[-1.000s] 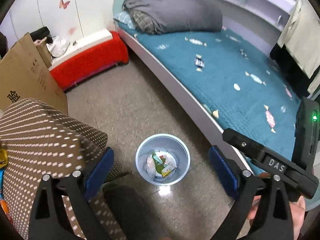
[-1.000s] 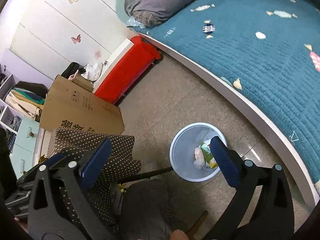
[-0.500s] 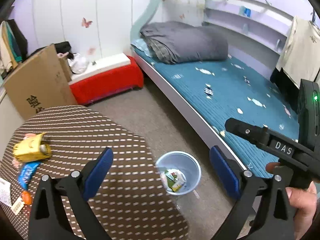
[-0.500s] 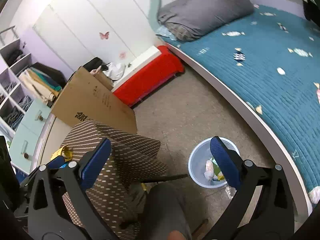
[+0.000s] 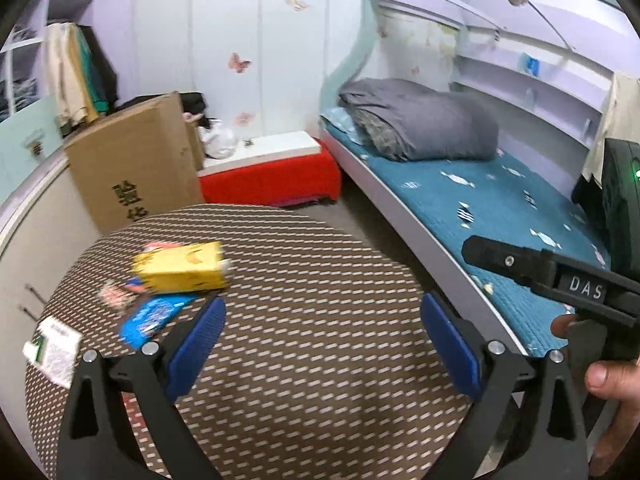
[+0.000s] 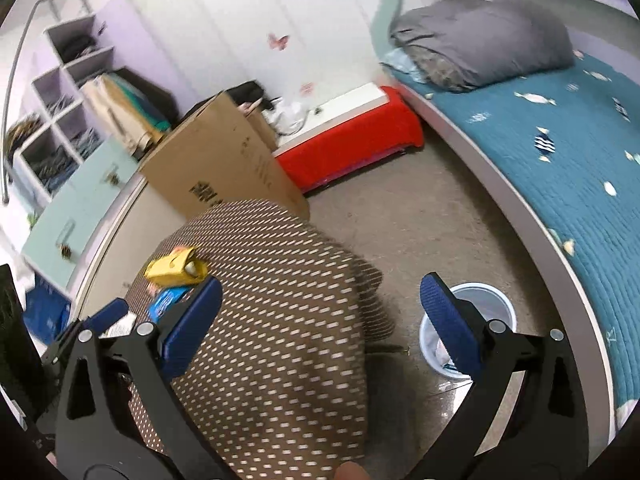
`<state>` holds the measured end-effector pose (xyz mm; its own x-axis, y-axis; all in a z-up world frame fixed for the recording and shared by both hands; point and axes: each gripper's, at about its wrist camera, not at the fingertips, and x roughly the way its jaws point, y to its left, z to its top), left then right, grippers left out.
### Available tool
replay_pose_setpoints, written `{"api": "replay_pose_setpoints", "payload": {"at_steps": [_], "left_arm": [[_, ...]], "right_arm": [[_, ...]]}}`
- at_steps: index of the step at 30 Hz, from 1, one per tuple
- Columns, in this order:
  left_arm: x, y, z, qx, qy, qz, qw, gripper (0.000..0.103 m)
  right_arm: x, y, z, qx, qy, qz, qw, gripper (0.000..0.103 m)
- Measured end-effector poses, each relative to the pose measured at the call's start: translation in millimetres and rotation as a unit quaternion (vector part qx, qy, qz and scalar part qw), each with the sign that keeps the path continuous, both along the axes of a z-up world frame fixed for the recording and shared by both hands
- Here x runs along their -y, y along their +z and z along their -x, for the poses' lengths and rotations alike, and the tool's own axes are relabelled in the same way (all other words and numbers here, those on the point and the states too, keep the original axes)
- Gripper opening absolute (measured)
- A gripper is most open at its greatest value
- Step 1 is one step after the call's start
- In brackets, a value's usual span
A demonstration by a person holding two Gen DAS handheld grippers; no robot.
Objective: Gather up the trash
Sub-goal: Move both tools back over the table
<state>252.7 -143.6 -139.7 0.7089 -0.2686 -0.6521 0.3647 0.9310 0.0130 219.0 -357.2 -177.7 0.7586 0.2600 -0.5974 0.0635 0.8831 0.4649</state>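
Observation:
On the round brown dotted table (image 5: 312, 320) lie a yellow carton (image 5: 180, 270), a blue wrapper (image 5: 154, 318), a pink wrapper (image 5: 116, 296) and a white-green paper (image 5: 54, 348), all at its left side. My left gripper (image 5: 322, 340) is open and empty above the table, right of the trash. My right gripper (image 6: 320, 316) is open and empty above the table's right edge; its body also shows in the left wrist view (image 5: 560, 280). The yellow carton (image 6: 176, 268) and blue wrapper (image 6: 168, 300) lie left of it. The pale bin (image 6: 468, 328) stands on the floor by the bed.
A bed with a teal cover (image 5: 500, 208) and grey quilt (image 5: 420, 124) runs along the right. A red-covered low bench (image 5: 268, 180) and a cardboard box (image 5: 132, 172) stand behind the table. Shelves and a cabinet (image 6: 76, 196) are at the left.
Both grippers have risen and tilted up from over the bin to above the table. The trash on the table has come into view; both stay open.

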Motion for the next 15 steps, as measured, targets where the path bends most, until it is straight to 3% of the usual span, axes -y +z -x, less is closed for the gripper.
{"api": "replay_pose_setpoints", "payload": {"at_steps": [15], "left_arm": [[-162, -22, 19, 0.015, 0.127, 0.013, 0.9917, 0.096]], "right_arm": [[-158, -8, -28, -0.003, 0.155, 0.081, 0.985, 0.097]]}}
